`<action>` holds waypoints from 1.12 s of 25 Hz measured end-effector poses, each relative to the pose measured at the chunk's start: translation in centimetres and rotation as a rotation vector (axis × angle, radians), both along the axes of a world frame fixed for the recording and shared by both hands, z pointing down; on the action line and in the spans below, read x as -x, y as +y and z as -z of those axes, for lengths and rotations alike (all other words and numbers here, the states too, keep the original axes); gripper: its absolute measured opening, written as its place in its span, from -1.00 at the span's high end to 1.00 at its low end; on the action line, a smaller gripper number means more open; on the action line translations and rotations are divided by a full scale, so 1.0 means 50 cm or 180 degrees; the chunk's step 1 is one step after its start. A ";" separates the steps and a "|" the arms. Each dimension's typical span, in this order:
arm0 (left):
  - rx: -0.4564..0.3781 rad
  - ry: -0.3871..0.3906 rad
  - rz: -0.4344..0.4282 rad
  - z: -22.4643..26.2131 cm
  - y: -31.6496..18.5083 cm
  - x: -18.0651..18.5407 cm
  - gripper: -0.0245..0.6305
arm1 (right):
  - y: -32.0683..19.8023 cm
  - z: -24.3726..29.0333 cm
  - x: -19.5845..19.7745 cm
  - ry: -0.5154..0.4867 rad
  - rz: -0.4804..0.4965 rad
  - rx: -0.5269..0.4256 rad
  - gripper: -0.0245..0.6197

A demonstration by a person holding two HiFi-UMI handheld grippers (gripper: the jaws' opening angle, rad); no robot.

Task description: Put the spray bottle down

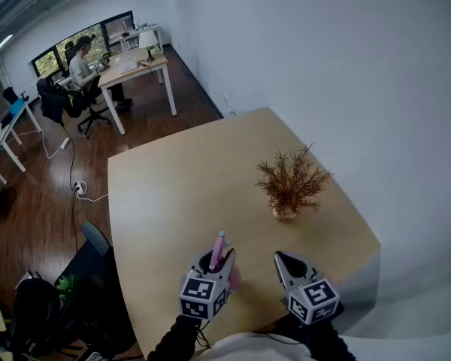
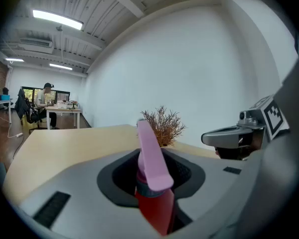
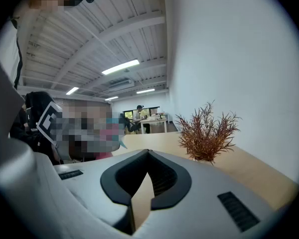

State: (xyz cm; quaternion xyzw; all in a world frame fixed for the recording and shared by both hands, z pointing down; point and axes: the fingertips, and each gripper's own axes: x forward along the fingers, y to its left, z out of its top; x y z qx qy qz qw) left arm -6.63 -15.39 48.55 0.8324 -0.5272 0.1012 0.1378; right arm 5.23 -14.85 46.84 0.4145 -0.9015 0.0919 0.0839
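A pale wood counter stands against a plain white wall, with a desk on the dark floor far left. Near left, the left gripper has its fingers closed on the spray bottle, held above the near counter edge. Only the left gripper view shows the bottle's glossy red body below the flat pink trigger. The right gripper has its fingers together with nothing between them. A bristly, rust-brown dried plant stands far right.

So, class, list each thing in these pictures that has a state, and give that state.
Spray bottle: held in the left gripper.
Left gripper: shut on the spray bottle.
Right gripper: shut, empty.
Plant: upright on the table.
Ceiling light: on.
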 end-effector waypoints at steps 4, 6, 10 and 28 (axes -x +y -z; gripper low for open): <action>0.0006 -0.0006 -0.0004 -0.001 -0.006 -0.003 0.51 | -0.004 0.001 -0.003 0.0009 -0.0006 -0.0001 1.00; -0.0003 -0.0014 -0.0008 -0.001 -0.010 -0.004 0.51 | -0.004 0.001 -0.003 0.0013 -0.0005 0.0001 1.00; -0.0048 -0.0059 0.0024 -0.005 -0.028 0.000 0.51 | -0.002 0.000 -0.002 0.0028 -0.0001 0.0010 1.00; -0.0681 -0.0423 0.0183 0.008 -0.277 -0.004 0.51 | 0.001 -0.006 -0.058 0.0193 -0.0175 0.0055 1.00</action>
